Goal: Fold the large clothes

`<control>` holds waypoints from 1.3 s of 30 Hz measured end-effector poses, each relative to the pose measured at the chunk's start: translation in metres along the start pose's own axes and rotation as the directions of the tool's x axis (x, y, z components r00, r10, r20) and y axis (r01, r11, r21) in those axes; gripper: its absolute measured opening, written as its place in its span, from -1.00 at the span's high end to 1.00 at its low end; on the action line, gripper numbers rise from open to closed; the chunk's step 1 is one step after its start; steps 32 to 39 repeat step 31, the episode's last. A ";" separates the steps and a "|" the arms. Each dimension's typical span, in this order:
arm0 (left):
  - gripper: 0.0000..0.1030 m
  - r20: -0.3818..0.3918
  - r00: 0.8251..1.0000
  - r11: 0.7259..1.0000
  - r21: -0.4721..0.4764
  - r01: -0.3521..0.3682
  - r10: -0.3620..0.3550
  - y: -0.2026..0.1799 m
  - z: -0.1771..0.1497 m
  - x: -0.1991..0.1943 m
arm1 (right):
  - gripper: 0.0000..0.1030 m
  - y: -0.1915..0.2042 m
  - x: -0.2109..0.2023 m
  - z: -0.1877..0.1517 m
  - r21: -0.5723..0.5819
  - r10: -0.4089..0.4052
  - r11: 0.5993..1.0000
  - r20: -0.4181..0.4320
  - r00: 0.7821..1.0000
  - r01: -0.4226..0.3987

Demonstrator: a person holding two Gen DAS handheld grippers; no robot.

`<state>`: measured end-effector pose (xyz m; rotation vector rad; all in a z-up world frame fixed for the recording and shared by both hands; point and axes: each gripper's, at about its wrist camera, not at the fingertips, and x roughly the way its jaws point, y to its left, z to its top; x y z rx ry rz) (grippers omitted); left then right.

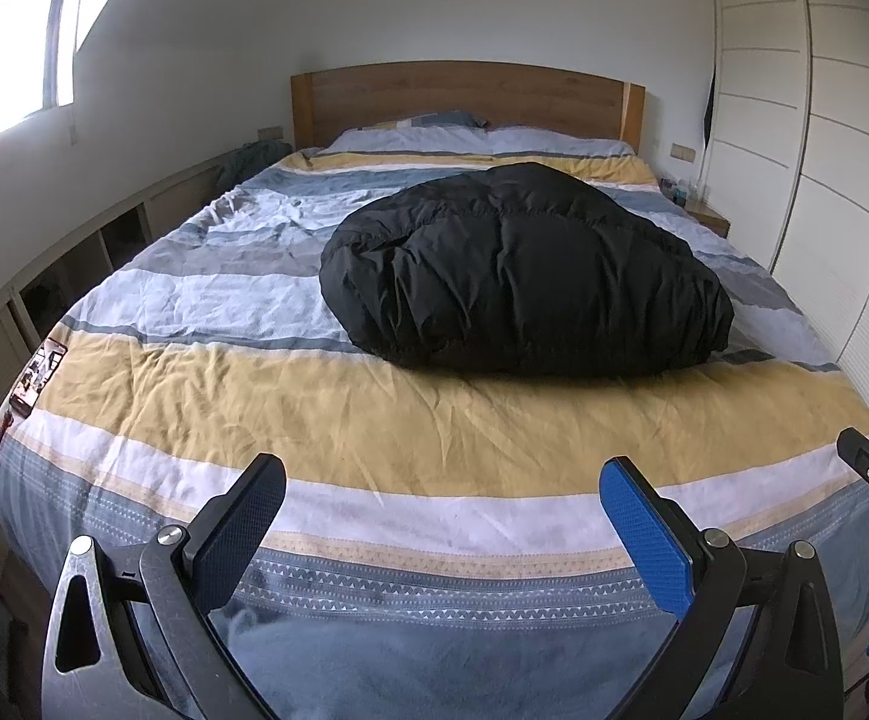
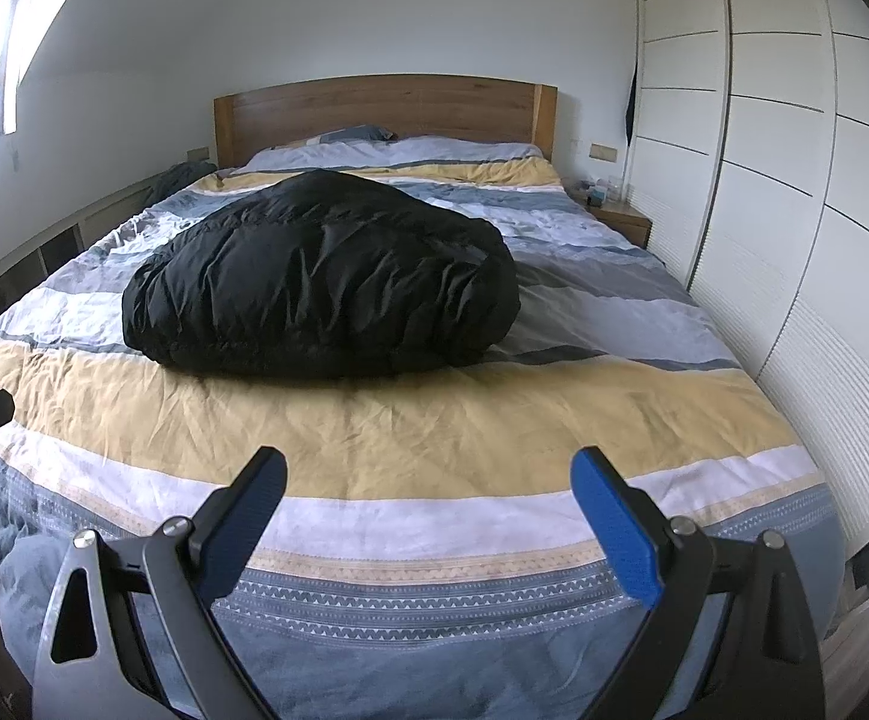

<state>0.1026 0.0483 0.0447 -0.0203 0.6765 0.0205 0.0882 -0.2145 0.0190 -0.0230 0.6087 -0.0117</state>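
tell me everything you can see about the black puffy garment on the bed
The black garment is a large padded piece with a slightly shiny, wrinkled shell and faint quilting lines. It lies bundled into a rounded, domed mound with no sleeve or collar clearly showing. It rests on the striped duvet, across the grey and white bands, its near edge meeting the yellow band. Neither gripper touches it; both hang open near the foot of the bed.

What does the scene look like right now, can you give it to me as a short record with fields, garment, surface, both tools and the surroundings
garment: black puffy jacket, bundled in a rounded heap, not laid flat
surface: bed with striped duvet, wrinkled
garment position: mid-bed, between the foot and the pillows
left tool: open, empty, over the foot of the bed
right tool: open, empty, over the foot of the bed
contact: neither tool touches the jacket
surroundings: wooden headboard, white wardrobe
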 end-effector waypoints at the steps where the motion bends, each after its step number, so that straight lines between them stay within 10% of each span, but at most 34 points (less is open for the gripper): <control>1: -0.99 0.000 1.000 1.000 0.001 0.000 0.000 0.000 0.000 0.000 | -0.87 0.001 0.000 0.000 -0.003 0.001 1.000 0.000 1.000 -0.001; 39: -0.99 -0.006 1.000 1.000 -0.003 0.002 -0.002 0.003 0.000 0.002 | -0.87 0.007 0.004 -0.003 -0.018 0.001 1.000 -0.013 1.000 -0.001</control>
